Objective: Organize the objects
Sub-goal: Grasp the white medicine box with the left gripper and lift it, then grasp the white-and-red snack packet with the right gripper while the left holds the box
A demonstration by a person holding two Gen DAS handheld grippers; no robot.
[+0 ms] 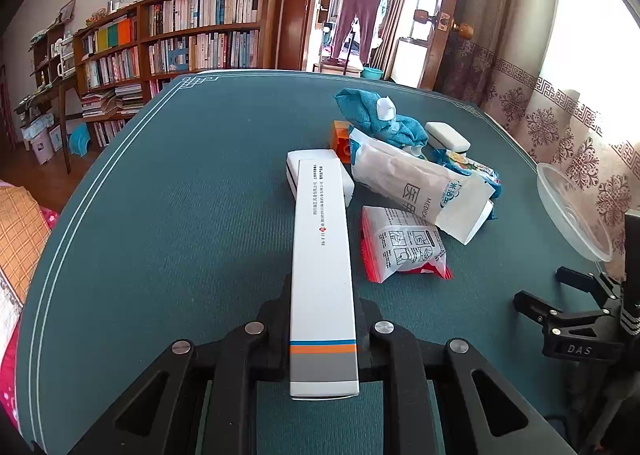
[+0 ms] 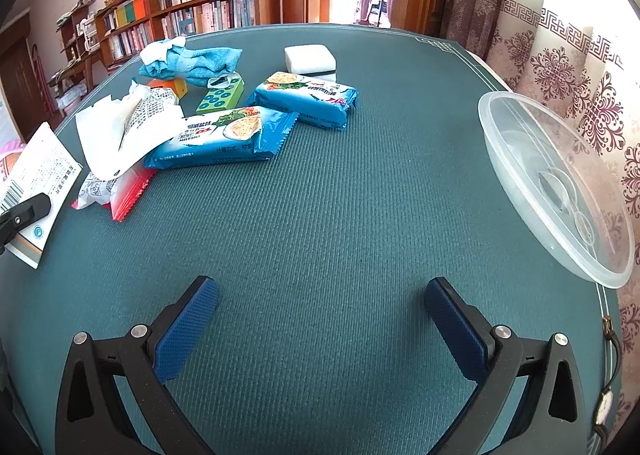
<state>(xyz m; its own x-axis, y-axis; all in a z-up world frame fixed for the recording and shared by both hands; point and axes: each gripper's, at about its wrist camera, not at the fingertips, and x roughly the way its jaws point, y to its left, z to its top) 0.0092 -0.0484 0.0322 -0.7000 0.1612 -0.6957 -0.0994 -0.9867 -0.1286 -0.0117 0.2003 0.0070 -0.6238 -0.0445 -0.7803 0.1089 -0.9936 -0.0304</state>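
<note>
My left gripper [image 1: 324,301] is shut on the near part of a long white box [image 1: 322,247] with an orange and blue band, which points away over the green table mat [image 1: 180,215]. The same box [image 2: 36,171] shows at the far left of the right wrist view. Just right of the box lies a pile: a red and white packet [image 1: 404,251], a white medical pouch [image 1: 416,183], a blue cloth [image 1: 372,115] and two blue cracker packets [image 2: 224,139]. My right gripper [image 2: 322,285] stands open over bare mat, with nothing between its blue pads [image 2: 188,331].
A clear plastic bowl [image 2: 560,183] sits tilted at the table's right edge by the curtain. A white case [image 2: 310,57], a green block [image 2: 220,97] and an orange block [image 1: 340,139] lie at the back of the pile. A wristwatch [image 2: 604,407] hangs off the near right edge. Bookshelves stand behind the table.
</note>
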